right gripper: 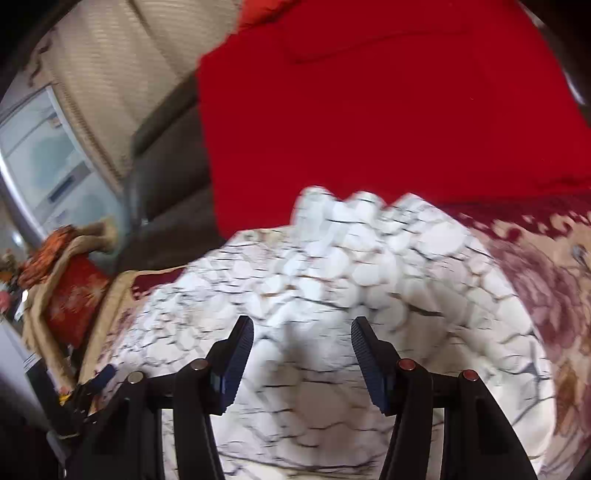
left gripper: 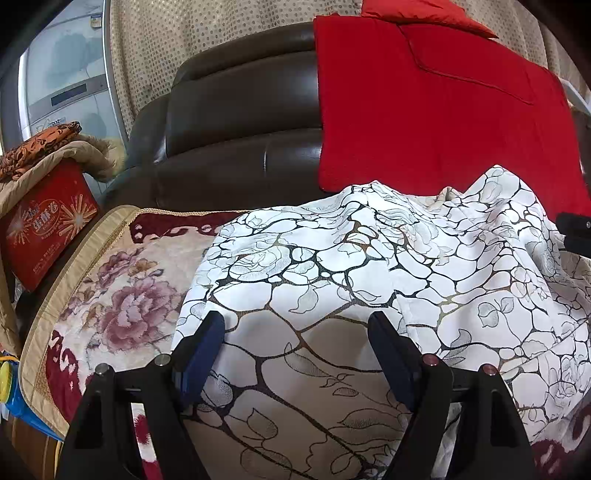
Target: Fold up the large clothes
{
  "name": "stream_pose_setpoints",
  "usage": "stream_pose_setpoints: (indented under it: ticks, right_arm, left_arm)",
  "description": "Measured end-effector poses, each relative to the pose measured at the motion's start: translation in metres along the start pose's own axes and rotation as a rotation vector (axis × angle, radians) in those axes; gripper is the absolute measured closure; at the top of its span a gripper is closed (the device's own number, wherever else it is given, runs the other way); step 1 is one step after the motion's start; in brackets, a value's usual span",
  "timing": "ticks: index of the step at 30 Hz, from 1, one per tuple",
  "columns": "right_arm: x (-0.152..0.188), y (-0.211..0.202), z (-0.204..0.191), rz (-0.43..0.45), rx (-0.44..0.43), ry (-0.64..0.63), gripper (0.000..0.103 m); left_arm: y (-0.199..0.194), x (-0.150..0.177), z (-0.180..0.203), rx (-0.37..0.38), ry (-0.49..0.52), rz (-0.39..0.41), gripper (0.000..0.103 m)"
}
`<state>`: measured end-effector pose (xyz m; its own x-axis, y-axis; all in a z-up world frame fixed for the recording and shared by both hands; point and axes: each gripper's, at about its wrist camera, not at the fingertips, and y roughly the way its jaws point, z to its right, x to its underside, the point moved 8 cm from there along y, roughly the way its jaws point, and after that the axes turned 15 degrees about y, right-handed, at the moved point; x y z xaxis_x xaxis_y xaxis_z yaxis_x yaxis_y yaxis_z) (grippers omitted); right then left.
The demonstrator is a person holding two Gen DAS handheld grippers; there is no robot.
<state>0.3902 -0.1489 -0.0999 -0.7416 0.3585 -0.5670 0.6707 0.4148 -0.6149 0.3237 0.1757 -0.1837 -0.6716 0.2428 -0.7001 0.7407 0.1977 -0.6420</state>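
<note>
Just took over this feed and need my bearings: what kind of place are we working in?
Most likely a home living room. A dark leather sofa carries a floral seat cover and a red blanket over its back, with dotted curtains behind. The white patterned garment lies spread on the seat.

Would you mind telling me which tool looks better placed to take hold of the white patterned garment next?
Probably the left tool: its view is sharp, and it hangs open right over the white patterned garment's near part. The right tool is also open above it, but its view is blurred.
</note>
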Motion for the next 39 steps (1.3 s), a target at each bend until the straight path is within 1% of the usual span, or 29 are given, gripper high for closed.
stream_pose_setpoints:
  ticks: [1, 3, 4, 5, 6, 7, 8, 10, 12, 14, 16, 17, 18, 19, 20, 21, 22, 23, 24, 27, 31, 34, 35, 38, 39]
  right_arm:
    - [0.003, 0.003, -0.005, -0.012, -0.013, -0.010, 0.043]
    - [0.009, 0.012, -0.008, -0.044, -0.011, -0.007, 0.043]
    - [0.013, 0.020, -0.008, -0.076, -0.004, 0.001, 0.043]
    - [0.018, 0.028, -0.004, -0.114, 0.012, 0.012, 0.043]
    - [0.025, 0.041, 0.005, -0.171, 0.054, 0.035, 0.043]
    - [0.029, 0.049, 0.011, -0.204, 0.080, 0.048, 0.043]
    - [0.032, 0.054, 0.014, -0.219, 0.093, 0.046, 0.043]
    - [0.031, 0.051, 0.010, -0.211, 0.090, 0.018, 0.043]
    - [0.027, 0.043, 0.008, -0.194, 0.069, 0.018, 0.043]
    - [0.023, 0.030, 0.010, -0.161, 0.059, 0.032, 0.043]
    - [0.009, 0.012, 0.016, -0.097, 0.062, 0.036, 0.043]
    - [-0.001, 0.001, 0.021, -0.048, 0.072, 0.044, 0.043]
    - [-0.008, -0.007, 0.027, -0.015, 0.083, 0.056, 0.043]
    - [-0.016, -0.015, 0.037, 0.016, 0.099, 0.076, 0.042]
    - [-0.020, -0.018, 0.047, 0.024, 0.113, 0.098, 0.041]
    - [-0.022, -0.017, 0.058, 0.012, 0.127, 0.125, 0.041]
    - [-0.020, -0.012, 0.071, -0.021, 0.137, 0.153, 0.041]
    - [-0.016, -0.006, 0.079, -0.060, 0.132, 0.173, 0.041]
    - [-0.012, -0.001, 0.083, -0.084, 0.119, 0.179, 0.041]
    - [-0.010, -0.011, 0.074, -0.070, 0.121, 0.128, 0.041]
    - [-0.007, -0.039, 0.070, -0.069, 0.032, 0.175, 0.040]
    - [-0.002, -0.069, 0.070, -0.062, -0.039, 0.213, 0.034]
    - [0.002, -0.078, 0.071, -0.057, -0.067, 0.232, 0.032]
    - [0.019, -0.092, 0.069, -0.066, -0.132, 0.281, 0.031]
    - [0.022, -0.095, 0.071, -0.069, -0.142, 0.293, 0.031]
  left_arm:
    - [0.000, 0.000, 0.000, 0.000, 0.001, 0.000, 0.023]
    - [0.000, 0.000, 0.000, 0.000, 0.003, 0.000, 0.023]
    - [0.000, 0.001, 0.000, -0.001, 0.005, 0.000, 0.023]
    - [0.000, 0.001, 0.001, -0.001, 0.011, 0.000, 0.023]
    - [0.001, 0.001, 0.001, -0.002, 0.015, 0.000, 0.023]
    - [0.001, 0.001, 0.001, -0.002, 0.018, 0.000, 0.023]
    - [0.001, 0.001, 0.001, 0.001, 0.018, -0.001, 0.023]
    - [0.001, 0.001, -0.001, 0.015, 0.006, 0.000, 0.023]
    - [-0.001, 0.000, -0.009, 0.029, -0.030, 0.012, 0.023]
    - [-0.004, -0.001, -0.018, 0.035, -0.074, 0.024, 0.023]
    - [-0.005, 0.000, -0.030, 0.009, -0.111, 0.025, 0.023]
    - [-0.003, 0.002, -0.035, -0.007, -0.118, 0.015, 0.023]
    - [0.002, 0.007, -0.040, -0.031, -0.126, -0.017, 0.023]
    - [0.008, 0.012, -0.041, -0.034, -0.131, -0.043, 0.023]
    - [0.017, 0.019, -0.040, -0.013, -0.135, -0.069, 0.023]
    - [0.023, 0.023, -0.039, 0.001, -0.140, -0.083, 0.022]
    - [0.029, 0.028, -0.038, 0.017, -0.153, -0.102, 0.022]
    - [0.032, 0.030, -0.037, 0.032, -0.173, -0.113, 0.022]
    - [0.032, 0.031, -0.038, 0.034, -0.169, -0.110, 0.022]
    - [0.025, 0.030, -0.040, 0.038, -0.190, -0.098, 0.022]
    - [0.009, 0.029, -0.040, 0.068, -0.217, -0.072, 0.022]
    - [-0.011, 0.025, -0.041, 0.082, -0.220, -0.025, 0.022]
    - [-0.017, 0.024, -0.042, 0.086, -0.224, -0.011, 0.022]
    - [-0.038, 0.024, -0.040, 0.115, -0.266, 0.034, 0.022]
    - [-0.044, 0.025, -0.037, 0.132, -0.282, 0.043, 0.022]
